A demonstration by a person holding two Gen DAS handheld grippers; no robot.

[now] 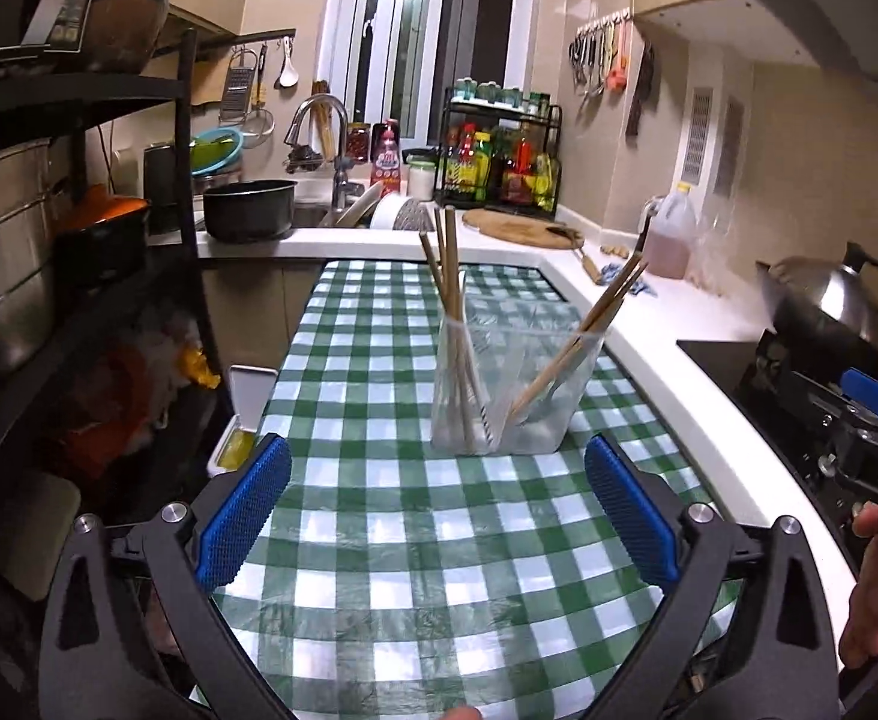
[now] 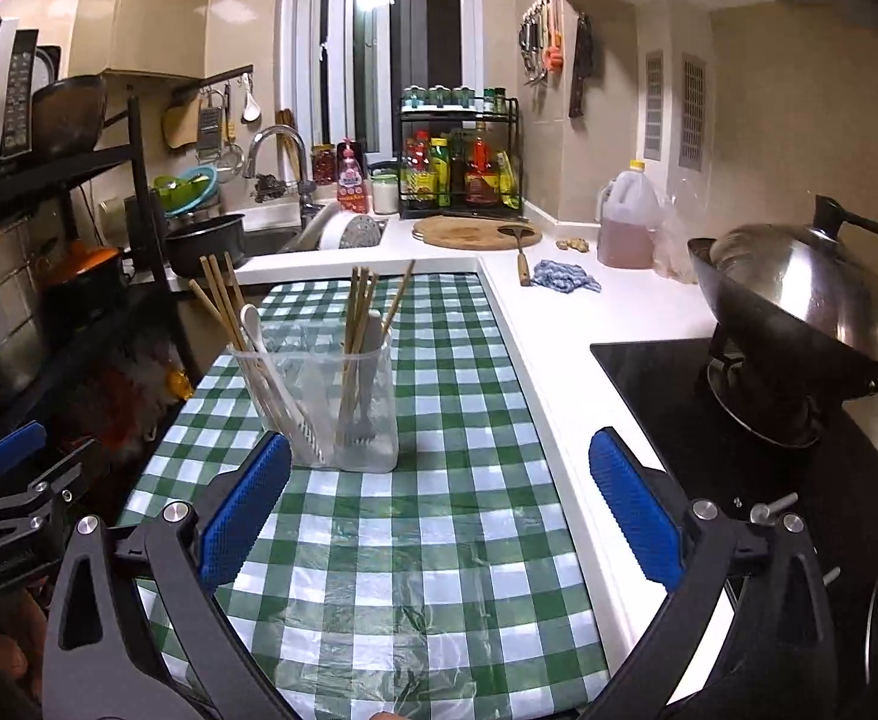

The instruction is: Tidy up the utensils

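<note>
A clear plastic utensil holder (image 1: pixel 511 396) stands on the green checked tablecloth (image 1: pixel 414 540). Wooden chopsticks (image 1: pixel 448 276) lean in its left compartment, and more chopsticks (image 1: pixel 595 324) in its right one. In the right wrist view the holder (image 2: pixel 330 408) also holds chopsticks (image 2: pixel 357 324), white spoons (image 2: pixel 255 330) and a fork. My left gripper (image 1: pixel 435 510) is open and empty, just short of the holder. My right gripper (image 2: pixel 439 510) is open and empty, to the right of and nearer than the holder. The right gripper also shows in the left wrist view's right edge (image 1: pixel 871 420).
A black rack with pots (image 1: pixel 78 210) stands on the left. A white counter (image 2: pixel 559 312) runs on the right with a wok (image 2: pixel 799 312) on the hob, an oil jug (image 2: pixel 625 222), a cloth (image 2: pixel 565 276) and a cutting board (image 2: pixel 475 234). The sink (image 1: pixel 318 204) is behind.
</note>
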